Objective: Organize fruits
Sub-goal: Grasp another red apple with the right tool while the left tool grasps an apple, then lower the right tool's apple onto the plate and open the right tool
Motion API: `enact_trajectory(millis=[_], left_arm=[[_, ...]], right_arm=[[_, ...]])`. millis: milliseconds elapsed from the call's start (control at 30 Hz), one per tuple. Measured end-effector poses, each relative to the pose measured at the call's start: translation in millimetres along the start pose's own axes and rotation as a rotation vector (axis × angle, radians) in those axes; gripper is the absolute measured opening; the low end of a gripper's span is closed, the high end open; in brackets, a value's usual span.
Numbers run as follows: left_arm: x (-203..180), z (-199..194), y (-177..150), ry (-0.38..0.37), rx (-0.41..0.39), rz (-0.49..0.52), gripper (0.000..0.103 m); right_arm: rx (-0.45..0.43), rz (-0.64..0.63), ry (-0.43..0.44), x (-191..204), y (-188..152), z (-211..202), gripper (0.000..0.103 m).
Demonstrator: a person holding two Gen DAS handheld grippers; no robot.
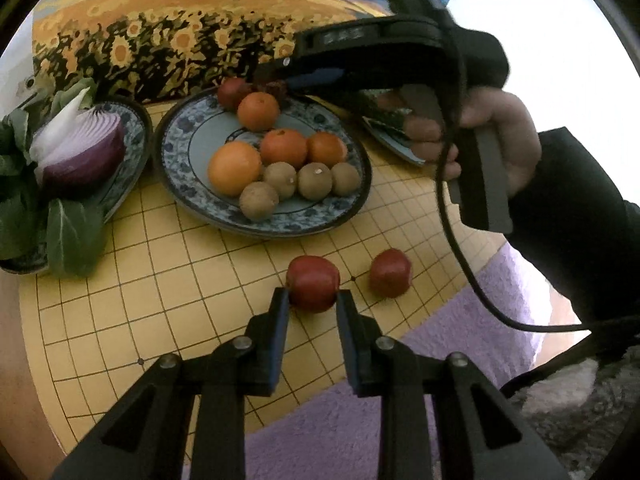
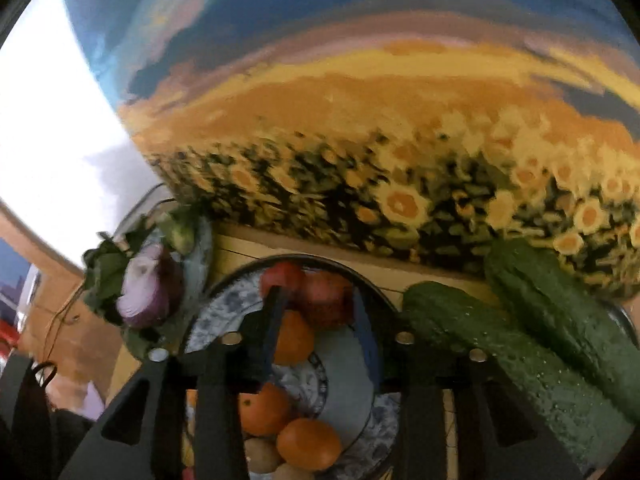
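A small red fruit (image 1: 313, 284) lies on the yellow grid board (image 1: 160, 300), and my left gripper (image 1: 313, 300) is shut on it, its pads touching both sides. A second red fruit (image 1: 390, 273) lies loose just to its right. Behind them the blue-patterned plate (image 1: 192, 136) holds several oranges (image 1: 235, 168), several brown fruits (image 1: 259, 201) and red fruits at its far rim. My right gripper (image 2: 320, 304), held by a hand (image 1: 492, 136), hangs open over that far rim (image 2: 352, 380). One red fruit (image 2: 326, 300) rests on the plate between its fingers, with another (image 2: 282, 278) beside it.
A second plate at the left carries a halved red onion (image 1: 80, 148) and green leaves (image 1: 72, 236). Two cucumbers (image 2: 500, 344) lie on a dish at the right. A sunflower painting (image 1: 180, 40) stands behind the board; purple cloth (image 1: 360, 420) lies in front.
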State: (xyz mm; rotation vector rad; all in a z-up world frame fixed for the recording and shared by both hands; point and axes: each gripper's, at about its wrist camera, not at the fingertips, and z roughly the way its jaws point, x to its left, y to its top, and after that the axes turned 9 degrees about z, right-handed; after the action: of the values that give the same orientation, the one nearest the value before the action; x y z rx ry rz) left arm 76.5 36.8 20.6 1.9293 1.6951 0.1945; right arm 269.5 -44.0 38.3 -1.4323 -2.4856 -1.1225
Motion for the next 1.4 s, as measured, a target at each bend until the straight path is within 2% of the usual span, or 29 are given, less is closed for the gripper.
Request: enact_trajectory(millis=[33,67,233,367,400,433,500,567,600,667,700,733,800,867,900,967,1000,1100,1200,1300,1400], left_arm=[[0,0,-1,-0.003,-0.002,-0.004,0.025],[1,0,-1,-0.006,-0.005,-0.008,0.025],[4,-11,-1,-0.033,-0.029,-0.008,0.025],[6,-19,1,-0.039,-0.048,-0.022,0.023],[6,-20,1,-0.041,-0.054,-0.03,0.015],[9,-22,1,-0.049,-0.063,-0.041,0.014],[13,-23,0,-0.055,-0.064,-0.061,0.014],[16,-20,-3,-0.03,-0.032,-0.074,0.014],[16,-19,-1,-0.026,-0.027,-0.078,0.015],[15,-19,-4,-0.039,-0.026,-0.087,0.034],[14,-22,-5,-0.055,-0.034,-0.084,0.049],[12,-25,-6,-0.063,-0.042,-0.077,0.051],[8,-25,-8,-0.093,-0.046,-0.061,0.051],[0,-22,-10,-0.121,-0.014,-0.03,0.052],[-4,-17,-10,-0.112,0.017,-0.013,0.052],[-8,-5,-9,-0.101,0.08,-0.003,0.051],[-9,-2,-10,-0.084,0.097,-0.005,0.046],[-6,-9,-12,-0.052,0.067,-0.026,0.045],[-2,-14,-17,-0.055,0.051,-0.049,0.033],[1,-14,-16,-0.08,0.053,-0.038,0.032],[3,-15,-13,-0.092,0.044,-0.032,0.032]], right_arm=[[-0.012,0.004,0.019,-1,0,-3,0.054],[-0.032,0.012,0.031,-3,-1,-8,0.055],[-0.068,0.072,0.045,-15,-4,-27,0.056],[-0.095,0.062,0.028,-14,-17,-53,0.056],[-0.092,0.062,0.026,-13,-22,-58,0.056],[-0.084,0.066,0.029,-13,-30,-63,0.056],[-0.052,0.088,0.031,-18,-48,-73,0.056],[0.026,0.099,0.032,-17,-75,-72,0.056],[0.057,0.096,0.031,-15,-86,-71,0.056],[0.121,0.084,0.061,-8,-111,-70,0.056],[0.141,0.082,0.082,-4,-120,-68,0.056],[0.16,0.075,0.098,0,-129,-66,0.056],[0.18,0.053,0.103,7,-140,-59,0.056],[0.184,0.017,0.103,15,-145,-53,0.044],[0.19,0.002,0.1,18,-147,-49,0.031],[0.198,-0.036,0.075,25,-150,-46,0.031],[0.204,-0.059,0.064,28,-150,-46,0.031],[0.219,-0.081,0.056,32,-149,-48,0.03],[0.149,-0.087,0.073,33,-133,-65,0.03],[0.021,-0.069,0.066,30,-103,-81,0.03],[-0.072,-0.065,-0.007,24,-67,-75,0.03]])
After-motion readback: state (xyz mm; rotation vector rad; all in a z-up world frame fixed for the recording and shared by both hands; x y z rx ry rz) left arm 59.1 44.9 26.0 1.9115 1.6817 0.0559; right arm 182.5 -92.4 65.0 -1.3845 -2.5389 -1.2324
